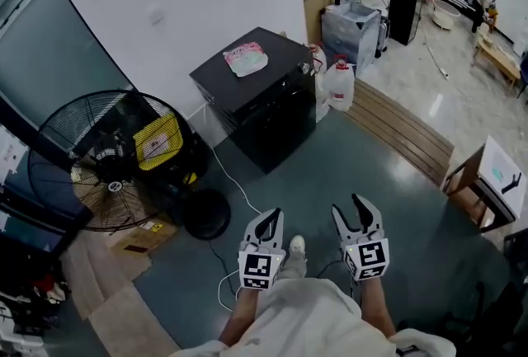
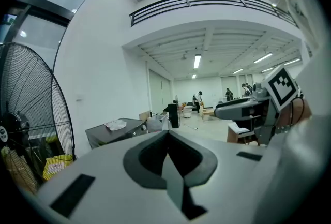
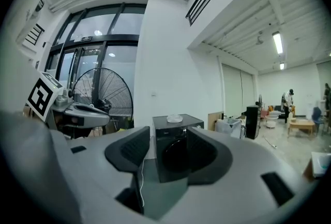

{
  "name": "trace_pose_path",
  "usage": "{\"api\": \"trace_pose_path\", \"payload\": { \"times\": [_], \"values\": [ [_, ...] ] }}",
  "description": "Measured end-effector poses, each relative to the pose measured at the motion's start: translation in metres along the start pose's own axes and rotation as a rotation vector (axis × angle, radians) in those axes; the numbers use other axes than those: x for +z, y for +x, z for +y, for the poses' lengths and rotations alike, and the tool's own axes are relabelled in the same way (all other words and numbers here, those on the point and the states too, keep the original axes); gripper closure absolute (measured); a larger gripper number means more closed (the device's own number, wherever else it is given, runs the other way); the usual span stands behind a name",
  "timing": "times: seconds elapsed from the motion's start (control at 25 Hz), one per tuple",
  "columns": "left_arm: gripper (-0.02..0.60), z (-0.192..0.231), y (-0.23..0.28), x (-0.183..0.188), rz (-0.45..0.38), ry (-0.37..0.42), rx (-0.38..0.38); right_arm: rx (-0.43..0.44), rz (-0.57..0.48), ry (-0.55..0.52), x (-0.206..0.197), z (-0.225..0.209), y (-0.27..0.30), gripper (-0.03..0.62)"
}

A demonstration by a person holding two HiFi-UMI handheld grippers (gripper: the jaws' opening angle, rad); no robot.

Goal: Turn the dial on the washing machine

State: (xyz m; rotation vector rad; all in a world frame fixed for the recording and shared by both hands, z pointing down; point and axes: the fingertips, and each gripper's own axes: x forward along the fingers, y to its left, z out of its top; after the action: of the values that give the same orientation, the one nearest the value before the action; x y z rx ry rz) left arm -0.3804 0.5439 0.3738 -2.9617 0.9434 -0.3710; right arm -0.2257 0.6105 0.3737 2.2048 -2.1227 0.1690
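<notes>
The black washing machine point(image 1: 256, 100) stands against the white wall, well ahead of me across the green floor. A pink-and-white bag point(image 1: 246, 58) lies on its lid. Its dial is too small to make out. Both grippers hang low near my body, far from the machine. My left gripper point(image 1: 269, 221) has its jaws together and holds nothing; its own view point(image 2: 168, 137) shows the machine point(image 2: 111, 132) off to the left. My right gripper point(image 1: 353, 212) has its jaws a little apart and empty, and the machine point(image 3: 173, 137) shows through the gap point(image 3: 168, 136).
A large floor fan point(image 1: 91, 157) and a round black base point(image 1: 206, 213) stand left of the machine. A white cable point(image 1: 235, 190) trails across the floor towards me. White jugs point(image 1: 338, 83) and wooden boards point(image 1: 404, 129) lie to its right. A cardboard box point(image 1: 495, 178) is at far right.
</notes>
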Motion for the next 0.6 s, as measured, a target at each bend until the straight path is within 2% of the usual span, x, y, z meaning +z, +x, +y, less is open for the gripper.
{"api": "trace_pose_path", "payload": {
  "times": [0.24, 0.6],
  "values": [
    [0.569, 0.028, 0.046, -0.008, 0.005, -0.020, -0.015, -0.011, 0.039, -0.011, -0.006, -0.016, 0.046, 0.370],
    [0.569, 0.091, 0.130, 0.015, -0.015, -0.008, -0.056, -0.054, 0.047, -0.027, 0.017, -0.045, 0.135, 0.376]
  ]
}}
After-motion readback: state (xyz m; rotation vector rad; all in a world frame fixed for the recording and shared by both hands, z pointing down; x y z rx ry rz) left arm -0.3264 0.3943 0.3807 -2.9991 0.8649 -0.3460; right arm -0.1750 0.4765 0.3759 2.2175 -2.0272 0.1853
